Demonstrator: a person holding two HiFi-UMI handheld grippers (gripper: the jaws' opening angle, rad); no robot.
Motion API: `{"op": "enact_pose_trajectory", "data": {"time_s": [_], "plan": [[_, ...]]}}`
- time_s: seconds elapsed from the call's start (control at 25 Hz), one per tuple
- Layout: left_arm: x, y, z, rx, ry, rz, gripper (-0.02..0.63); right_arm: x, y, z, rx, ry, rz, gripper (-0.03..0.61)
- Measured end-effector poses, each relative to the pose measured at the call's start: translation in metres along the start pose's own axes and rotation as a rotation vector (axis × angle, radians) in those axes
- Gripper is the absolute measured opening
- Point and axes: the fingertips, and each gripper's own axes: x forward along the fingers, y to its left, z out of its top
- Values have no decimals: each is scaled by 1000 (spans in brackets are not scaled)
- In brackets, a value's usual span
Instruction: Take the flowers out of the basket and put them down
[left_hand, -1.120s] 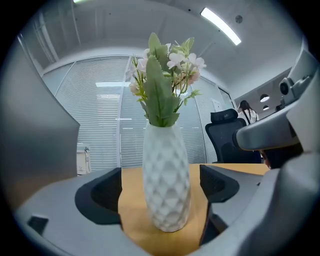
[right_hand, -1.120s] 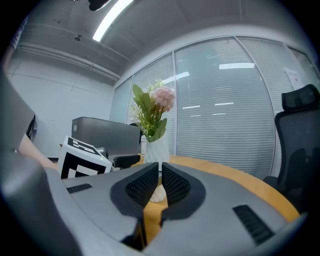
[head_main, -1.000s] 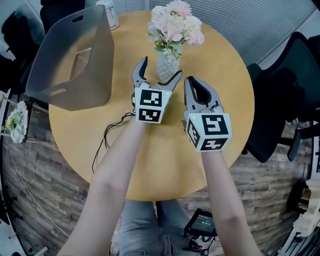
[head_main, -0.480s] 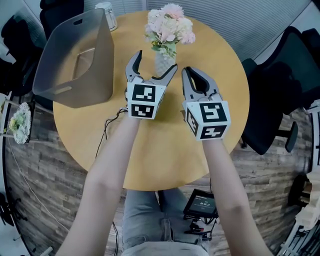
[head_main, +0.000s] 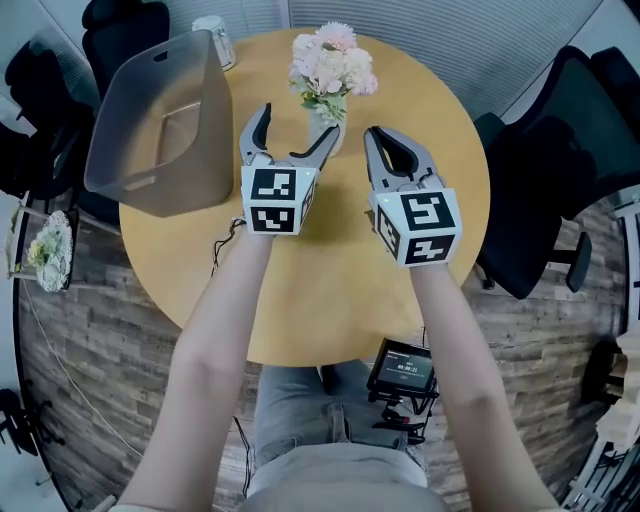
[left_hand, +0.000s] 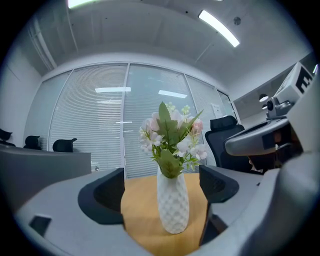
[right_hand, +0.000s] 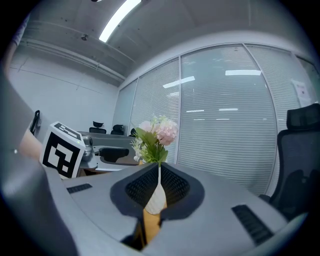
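Pink-white flowers (head_main: 330, 70) stand upright in a white quilted vase (left_hand: 173, 202) on the round counter (head_main: 330, 290), right of the grey basket (head_main: 165, 125). The left gripper (head_main: 298, 120) gapes around the vase without touching it. The right gripper (head_main: 386, 136), beside it, is clenched on nothing.

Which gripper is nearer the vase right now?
Left. The left gripper has the vase just ahead of its open jaws; the right gripper, shut, sits off to the vase's right.

Held out level, side by side: the left tool (head_main: 298, 125) has its jaws wide apart, the right tool (head_main: 375, 136) has its jaws pressed together.
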Motion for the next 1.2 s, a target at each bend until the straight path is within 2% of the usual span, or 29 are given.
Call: {"op": "enact_pose_trajectory", "data": {"time_s": [0.52, 0.84, 1.04, 1.2], "plan": [[-18, 4, 30, -6, -9, -11, 466, -13, 1, 29, 19, -20, 13, 26], [-31, -2, 44, 10, 4, -56, 466, -16, 7, 40, 30, -25, 30, 26], [-42, -5, 63, 15, -25, -70, 465, -21, 12, 48, 17, -32, 42, 26], [-53, -7, 80, -10, -64, -68, 450, -28, 14, 56, 10, -46, 51, 26]]}}
